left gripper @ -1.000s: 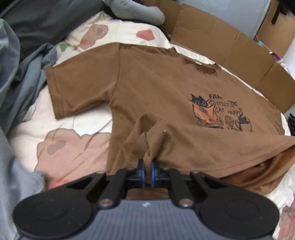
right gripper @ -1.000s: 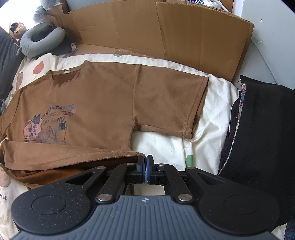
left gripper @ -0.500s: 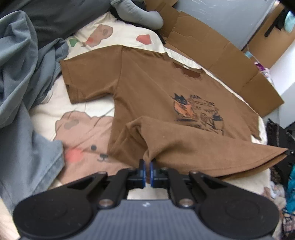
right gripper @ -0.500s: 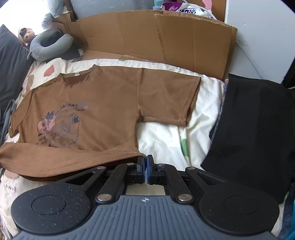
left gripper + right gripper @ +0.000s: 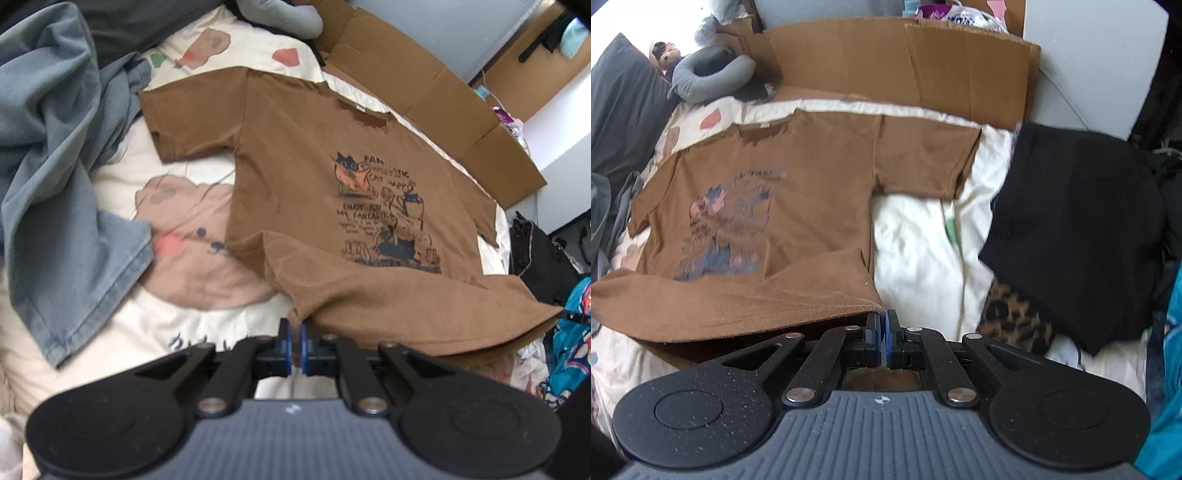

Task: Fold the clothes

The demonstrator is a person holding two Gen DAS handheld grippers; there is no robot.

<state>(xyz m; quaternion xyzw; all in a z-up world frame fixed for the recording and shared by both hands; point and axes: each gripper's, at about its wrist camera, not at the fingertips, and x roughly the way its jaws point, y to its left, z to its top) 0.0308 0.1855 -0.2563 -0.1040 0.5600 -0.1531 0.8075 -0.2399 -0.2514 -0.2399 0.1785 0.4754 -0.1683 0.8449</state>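
A brown T-shirt [image 5: 295, 177] with a cat print [image 5: 384, 214] lies face up on the bed, spread over a cream bedsheet [image 5: 192, 317] patterned with a pink bear, its collar toward the far edge of the bed where flattened cardboard [image 5: 886, 62] stands against the wall. Both sleeves lie flat on the sheet, but the hem is raised off it and hangs stretched between the two tools. The left gripper [image 5: 294, 345] has its jaws clenched on one hem corner, the cloth bunching just above the blue pads; the right gripper [image 5: 885, 341] has its jaws pressed tight on the other hem corner, with the brown edge running away from it toward the left side of its view. A crumpled blue-grey garment [image 5: 62, 177] is heaped along the left edge of the bed, touching the sheet beside the shirt's sleeve. A black garment [image 5: 1075, 229] lies at the right edge, over a leopard-print cloth [image 5: 1012, 317]. A grey neck pillow [image 5: 709, 77] rests at the far left corner, near a dark pillow [image 5: 624, 110].
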